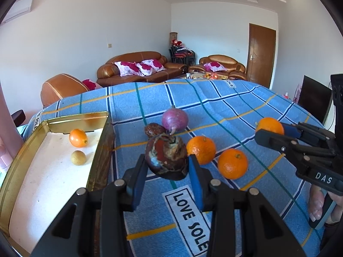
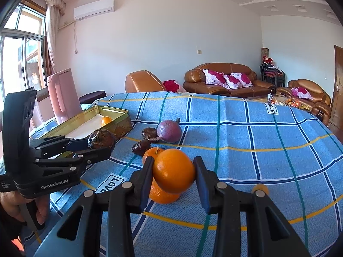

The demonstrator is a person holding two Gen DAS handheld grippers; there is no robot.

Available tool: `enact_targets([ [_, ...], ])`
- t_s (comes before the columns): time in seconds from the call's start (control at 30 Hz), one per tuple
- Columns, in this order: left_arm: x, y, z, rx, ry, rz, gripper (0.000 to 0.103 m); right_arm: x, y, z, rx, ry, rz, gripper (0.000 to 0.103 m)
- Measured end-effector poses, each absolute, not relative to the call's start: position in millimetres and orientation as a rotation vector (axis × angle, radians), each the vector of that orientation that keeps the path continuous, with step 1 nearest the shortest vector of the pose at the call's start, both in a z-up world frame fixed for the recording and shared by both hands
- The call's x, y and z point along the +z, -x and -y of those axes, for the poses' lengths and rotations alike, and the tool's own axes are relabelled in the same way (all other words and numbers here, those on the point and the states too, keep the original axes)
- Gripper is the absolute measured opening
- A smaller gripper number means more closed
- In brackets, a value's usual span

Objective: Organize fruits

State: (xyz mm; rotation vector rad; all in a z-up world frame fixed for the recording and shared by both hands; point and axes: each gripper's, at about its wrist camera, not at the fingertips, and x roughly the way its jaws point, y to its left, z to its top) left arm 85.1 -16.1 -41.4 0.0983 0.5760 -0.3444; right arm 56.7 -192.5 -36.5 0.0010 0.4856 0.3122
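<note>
Dark wrinkled fruit (image 1: pixel 166 157) is pinched by left hand-held gripper (image 1: pixel 167 167), orange (image 2: pixel 173 171) by right hand-held gripper (image 2: pixel 174 171), both above desk (image 2: pixel 268 150). Either could be dropped w/ slack grip before gold tin (image 1: pixel 53 126).

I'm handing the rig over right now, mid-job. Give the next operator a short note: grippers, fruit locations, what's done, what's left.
Left gripper: shut on a dark brown wrinkled fruit, held above the cloth beside the gold tin.
Right gripper: shut on an orange, lifted over the blue checked cloth.
Done: a small orange fruit and a small yellowish fruit lie in the tin.
Left on the cloth: two oranges, a purple bulb, a dark fruit beside it, and another small dark one.
Next, probably: drop both held fruits in the tin, then fetch the rest.
</note>
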Motion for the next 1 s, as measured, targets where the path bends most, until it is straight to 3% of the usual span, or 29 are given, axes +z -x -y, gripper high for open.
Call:
enact_targets([
  [1.0, -27.4, -57.7, 10.5, -0.319, -0.092, -0.438, 0.039, -28.7, -30.1, 166.4, 0.357, 0.089, -0.348, 0.039],
])
